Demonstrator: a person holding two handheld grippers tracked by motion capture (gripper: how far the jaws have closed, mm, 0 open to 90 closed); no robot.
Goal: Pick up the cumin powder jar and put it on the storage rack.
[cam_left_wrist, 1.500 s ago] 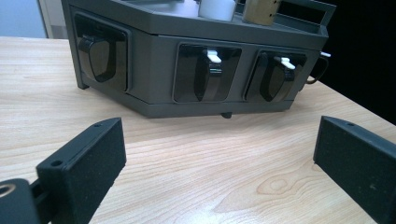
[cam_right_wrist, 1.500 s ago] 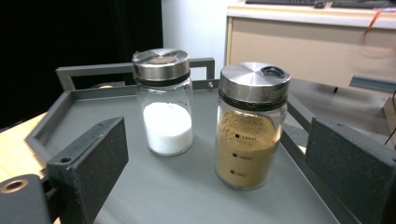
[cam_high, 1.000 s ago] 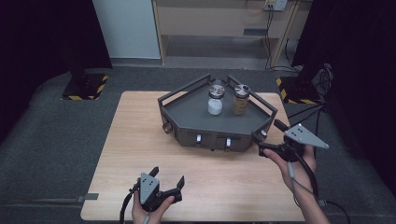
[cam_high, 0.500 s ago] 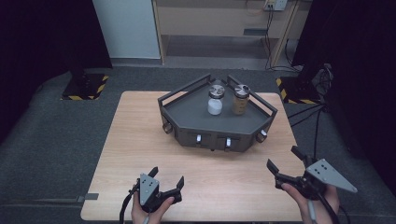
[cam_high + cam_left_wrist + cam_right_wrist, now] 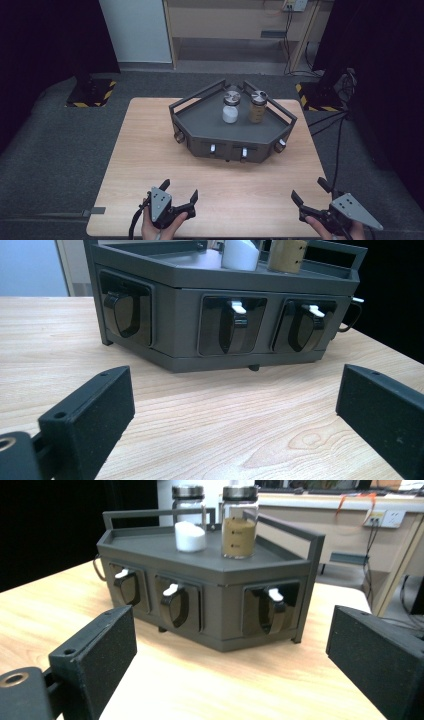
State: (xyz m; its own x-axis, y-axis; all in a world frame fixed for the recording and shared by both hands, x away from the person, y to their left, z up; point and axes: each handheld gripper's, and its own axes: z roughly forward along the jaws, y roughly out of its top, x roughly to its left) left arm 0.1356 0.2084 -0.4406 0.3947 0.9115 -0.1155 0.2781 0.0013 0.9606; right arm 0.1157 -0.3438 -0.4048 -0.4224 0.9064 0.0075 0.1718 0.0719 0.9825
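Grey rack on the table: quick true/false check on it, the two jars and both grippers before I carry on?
1. Two jars stand on top of the grey rack. True: the white-filled jar and the brown-filled jar stand side by side.
2. The left gripper is shut on a jar. False: its fingers are spread wide, nothing between them.
3. The right gripper is open, short of the rack. True.
4. The brown-filled jar lies tipped over. False: it stands upright, lid on.
5. The rack's front faces carry handles with white tips. True, as on this handle.
6. The rack sits on the floor. False: it sits on the wooden table.
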